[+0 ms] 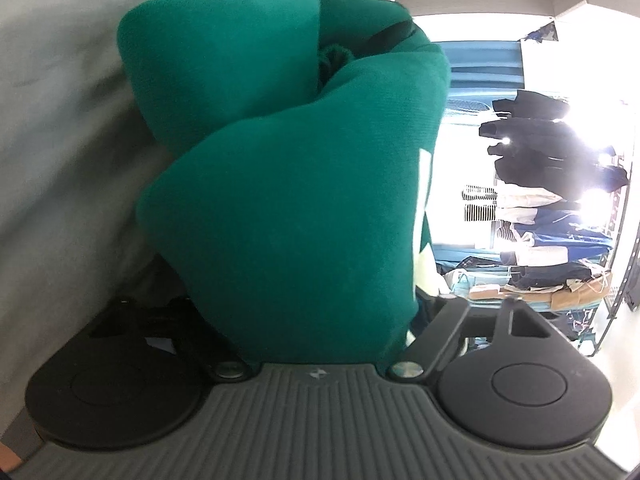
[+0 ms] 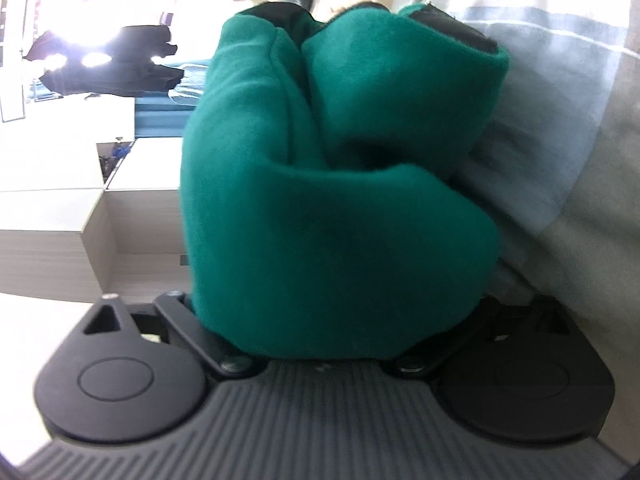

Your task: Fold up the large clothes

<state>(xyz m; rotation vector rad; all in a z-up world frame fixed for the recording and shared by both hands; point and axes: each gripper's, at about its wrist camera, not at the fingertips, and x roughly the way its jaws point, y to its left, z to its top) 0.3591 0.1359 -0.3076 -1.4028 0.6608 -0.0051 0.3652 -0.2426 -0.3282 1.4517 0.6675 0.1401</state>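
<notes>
A thick folded bundle of green garment (image 1: pixel 280 184) fills the left wrist view from the gripper's base outward. It sits between the jaws of my left gripper (image 1: pixel 304 40) and hides most of both fingers; only a dark strip of one fingertip (image 1: pixel 390 34) shows. The jaws stand wide and appear pressed on the bundle. In the right wrist view the same green garment (image 2: pixel 340 208) bulges out between the jaws of my right gripper (image 2: pixel 366 20). Black fingertips (image 2: pixel 460 30) peek out at the far end, with cloth wrapped over them.
Both views are rolled sideways. A pale grey sheet (image 1: pixel 60 140) lies beside the bundle, and a light striped cloth (image 2: pixel 560 80) lies against it on the right gripper's side. Hanging dark clothes (image 1: pixel 540 152) and stacked garments stand beyond. White open boxes (image 2: pixel 132 220) are further off.
</notes>
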